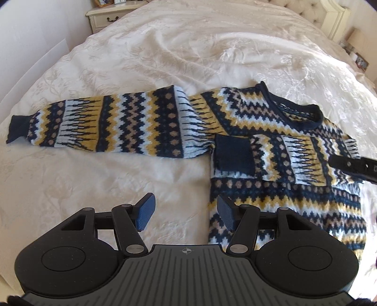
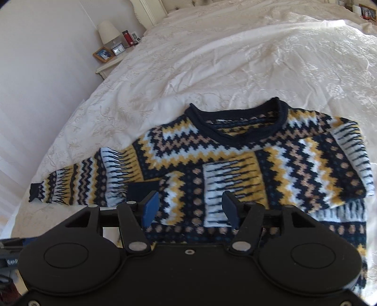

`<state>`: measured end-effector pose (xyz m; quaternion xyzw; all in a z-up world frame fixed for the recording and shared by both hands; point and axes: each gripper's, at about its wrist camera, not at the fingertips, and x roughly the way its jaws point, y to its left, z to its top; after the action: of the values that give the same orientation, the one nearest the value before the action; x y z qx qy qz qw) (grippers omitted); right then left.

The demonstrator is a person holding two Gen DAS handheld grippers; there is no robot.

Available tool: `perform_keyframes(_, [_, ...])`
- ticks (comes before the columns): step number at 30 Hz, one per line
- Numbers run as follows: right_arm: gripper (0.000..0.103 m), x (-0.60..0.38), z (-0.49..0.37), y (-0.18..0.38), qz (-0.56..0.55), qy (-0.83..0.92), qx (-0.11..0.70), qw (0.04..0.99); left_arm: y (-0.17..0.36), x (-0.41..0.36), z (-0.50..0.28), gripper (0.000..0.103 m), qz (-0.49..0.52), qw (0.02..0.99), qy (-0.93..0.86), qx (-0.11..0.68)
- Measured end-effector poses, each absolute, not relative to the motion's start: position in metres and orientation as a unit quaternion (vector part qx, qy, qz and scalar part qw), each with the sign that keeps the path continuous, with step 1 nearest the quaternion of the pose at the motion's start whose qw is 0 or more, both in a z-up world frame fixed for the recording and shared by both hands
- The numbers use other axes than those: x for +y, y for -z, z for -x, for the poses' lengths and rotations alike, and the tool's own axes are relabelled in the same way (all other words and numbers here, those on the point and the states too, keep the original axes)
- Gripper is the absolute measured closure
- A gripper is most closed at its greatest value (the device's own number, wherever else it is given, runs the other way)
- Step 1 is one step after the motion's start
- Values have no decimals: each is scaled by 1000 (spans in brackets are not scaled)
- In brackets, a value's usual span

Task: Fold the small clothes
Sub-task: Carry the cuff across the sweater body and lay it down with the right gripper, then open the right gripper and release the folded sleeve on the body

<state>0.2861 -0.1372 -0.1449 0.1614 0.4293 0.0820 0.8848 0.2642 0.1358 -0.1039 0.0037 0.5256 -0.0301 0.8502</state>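
A patterned jumper (image 1: 278, 150) lies flat on a cream bedspread (image 1: 165, 58), neck toward the headboard. One sleeve (image 1: 106, 127) stretches straight out over the bed, its cuff near the bed's edge; the other sleeve (image 2: 223, 188) is folded across the chest. The left gripper (image 1: 186, 215) hovers by the jumper's side edge, jaws apart and empty, bare bedspread beneath. The right gripper (image 2: 189, 209) hangs over the folded sleeve, jaws apart, holding nothing. Much open bedspread lies beyond the neck. A bedside cabinet (image 1: 106, 16) stands by the wall, with a lamp (image 2: 108, 33).
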Motion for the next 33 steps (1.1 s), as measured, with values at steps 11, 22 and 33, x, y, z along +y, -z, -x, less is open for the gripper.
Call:
perform_keyframes(11, [31,-194,-251,166,-180,-33,456,871,143,73,-298,46,-16,837,77,541])
perform_keyframes(22, [28,-229,-262,184,-205,3,470,859,160,38,-323,46,-61,844,68,528])
perform_keyframes(33, [24,-253,-323,191,-199,12,455,868,213,51,-354,37,-65,810,29,582])
